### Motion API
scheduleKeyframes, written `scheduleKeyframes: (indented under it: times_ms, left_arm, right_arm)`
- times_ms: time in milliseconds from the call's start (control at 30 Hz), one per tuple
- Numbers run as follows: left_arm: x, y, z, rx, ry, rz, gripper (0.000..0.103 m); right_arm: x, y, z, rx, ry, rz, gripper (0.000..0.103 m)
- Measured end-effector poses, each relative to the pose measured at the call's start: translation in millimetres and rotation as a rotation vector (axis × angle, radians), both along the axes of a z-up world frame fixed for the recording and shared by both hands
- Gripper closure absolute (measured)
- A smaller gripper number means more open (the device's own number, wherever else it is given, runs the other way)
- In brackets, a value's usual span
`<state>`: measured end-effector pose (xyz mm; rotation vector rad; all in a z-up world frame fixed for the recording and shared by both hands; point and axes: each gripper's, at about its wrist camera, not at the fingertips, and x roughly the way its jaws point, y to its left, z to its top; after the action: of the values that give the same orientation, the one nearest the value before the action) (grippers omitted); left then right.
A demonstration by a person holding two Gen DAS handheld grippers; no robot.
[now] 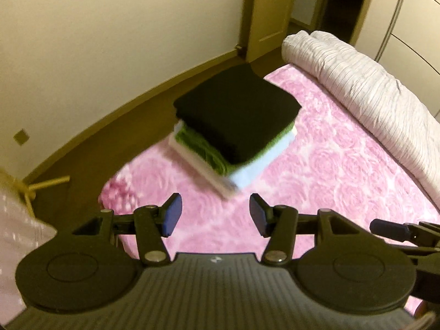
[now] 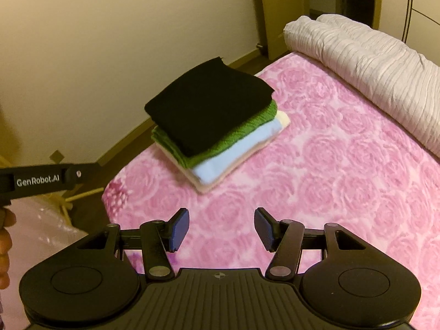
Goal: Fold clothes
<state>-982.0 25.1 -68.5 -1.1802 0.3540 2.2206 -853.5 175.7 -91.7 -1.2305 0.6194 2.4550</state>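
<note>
The left gripper is hanging with its jaws spread wide, nothing between the blue pads, and only the pink rose-patterned bedspread showing through the gap. The right gripper is standing the same way: jaws apart, its blue pads empty, and bare bedspread lying under them. Both are tilting downward at the bed, side by side; the right gripper's fingertip is poking into the left wrist view at the right edge, and the left gripper's black body (lettered "GenRobot.AI") is crossing the right wrist view at the left, with part of the person's hand showing below it.

Ahead of both grippers, and apart from them, the stack of folded clothes is sitting on the bedspread near the bed's left edge. In the right wrist view the layers are reading clearly: a black garment is lying on top, a green knit under it, a pale blue piece below that, and a cream piece at the bottom. The stack is looking slightly blurred in both views.

Further back, a rolled whitish quilt is lying along the far right side of the bed. To the left of the bed, brown floor is running along a cream wall, and a doorway is opening behind.
</note>
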Motion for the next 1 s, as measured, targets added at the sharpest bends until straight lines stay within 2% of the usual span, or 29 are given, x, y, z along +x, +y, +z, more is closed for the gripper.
scheduleKeyframes:
  times_ms: [233,467,700,1000]
  left_arm:
    - [69.0,4.2,1.4,-0.020,-0.009,0.064,0.053]
    - [120.2,20.5,-9.6,-0.060,-0.045,0.102,0.053]
    - [140.3,42.9,-16.4,-0.064,-0.080,0.156,0.053]
    - [132.4,73.1,-29.5,-0.084,-0.100,0.224,0.053]
  right_arm:
    - [62.7,15.2,5.0,-0.007,0.001,0.018,0.047]
    - [93.4,33.2,8.4,0.012,0.002,0.056,0.047]
    - [99.7,60.1,6.4,0.037,-0.032,0.100,0.047]
    - [76.9,90.9,-9.6,0.058,-0.079,0.187,0.047]
